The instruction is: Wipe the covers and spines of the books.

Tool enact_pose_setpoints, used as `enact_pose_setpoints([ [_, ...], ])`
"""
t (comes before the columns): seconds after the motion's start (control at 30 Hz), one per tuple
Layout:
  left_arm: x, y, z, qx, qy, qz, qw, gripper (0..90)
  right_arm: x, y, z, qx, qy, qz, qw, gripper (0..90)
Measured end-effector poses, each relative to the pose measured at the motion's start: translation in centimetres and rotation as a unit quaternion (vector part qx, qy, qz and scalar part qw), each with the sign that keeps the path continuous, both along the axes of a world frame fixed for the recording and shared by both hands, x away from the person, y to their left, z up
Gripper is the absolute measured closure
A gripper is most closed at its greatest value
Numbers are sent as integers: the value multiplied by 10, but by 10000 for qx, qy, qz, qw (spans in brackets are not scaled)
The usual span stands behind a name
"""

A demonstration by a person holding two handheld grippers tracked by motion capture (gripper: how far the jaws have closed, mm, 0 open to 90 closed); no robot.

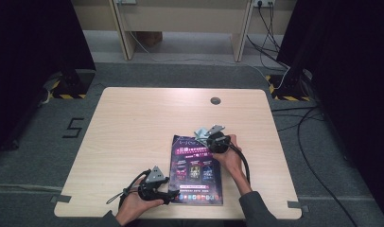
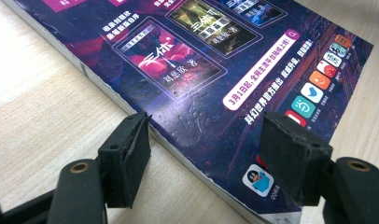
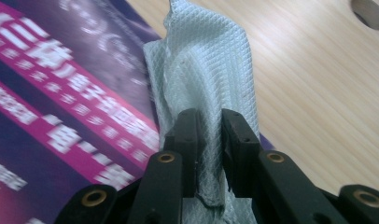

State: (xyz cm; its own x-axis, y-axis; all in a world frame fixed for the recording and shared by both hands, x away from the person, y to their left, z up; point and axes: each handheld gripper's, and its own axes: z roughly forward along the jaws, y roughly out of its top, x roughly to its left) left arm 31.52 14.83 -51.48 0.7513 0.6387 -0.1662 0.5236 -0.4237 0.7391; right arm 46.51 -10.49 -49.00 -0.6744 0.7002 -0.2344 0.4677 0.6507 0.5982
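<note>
A magazine (image 1: 196,170) with a dark purple cover lies flat on the wooden table (image 1: 133,132), near the person's edge and a little right of centre. Its cover carries pink banners, three framed pictures and a row of small coloured icons along the near edge.

The right gripper (image 1: 213,138) sits at the far right corner of the magazine, held in the person's right hand (image 1: 230,158). In the right gripper view its two black jaws are clamped on a pale grey-green cloth (image 3: 201,70) with a fine diamond weave. The cloth is pinched between the pads, and its free part stands up ahead of them, lying partly over the magazine's corner and partly over the bare wood. In the high view the cloth (image 1: 201,131) shows as a small crumpled patch just beyond the gripper.

The left gripper (image 1: 167,196) rests at the near left corner of the magazine, held in the left hand (image 1: 133,205). In the left gripper view its jaws are spread apart: one pad is over the bare table just beside the magazine's edge, the other over the cover (image 2: 215,93). Nothing is gripped between them.

A round grey cap (image 1: 215,100) is set in the table well beyond both grippers.
</note>
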Motion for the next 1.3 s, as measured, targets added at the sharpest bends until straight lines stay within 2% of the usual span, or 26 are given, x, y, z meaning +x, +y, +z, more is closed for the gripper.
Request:
enact_pose_setpoints([
  [0.43, -1, 0, -1, -13, -18, 31, 10000, 323, 0, 62, -2, 109, 66, 509, 9986, 776],
  [0.6, -1, 0, 0, -10, -14, 28, 10000, 323, -3, 76, -2, 157, 75, 749, 9970, 772],
  [0.83, -1, 0, -1, -23, -18, 31, 10000, 323, -7, 74, -2, 201, 97, 898, 9957, 771],
  [1.0, -3, 1, 0, -27, -45, 53, 10000, 321, -10, 68, -3, 247, 136, 873, 9958, 770],
  [1.07, -4, 1, 1, -13, -28, 6, 10000, 323, -10, 63, -2, 224, 116, 870, 9959, 770],
  [1.13, -6, 4, 1, -98, 122, 22, 9999, 325, -11, 56, -2, 239, 113, 832, 9962, 770],
  [1.23, -11, 7, 1, -67, 112, -14, 9999, 327, -12, 44, -1, 194, 158, 776, 9967, 770],
  [1.3, -14, 7, 3, 4, 30, -111, 9999, 347, -13, 36, -1, 145, 165, 714, 9972, 769],
])
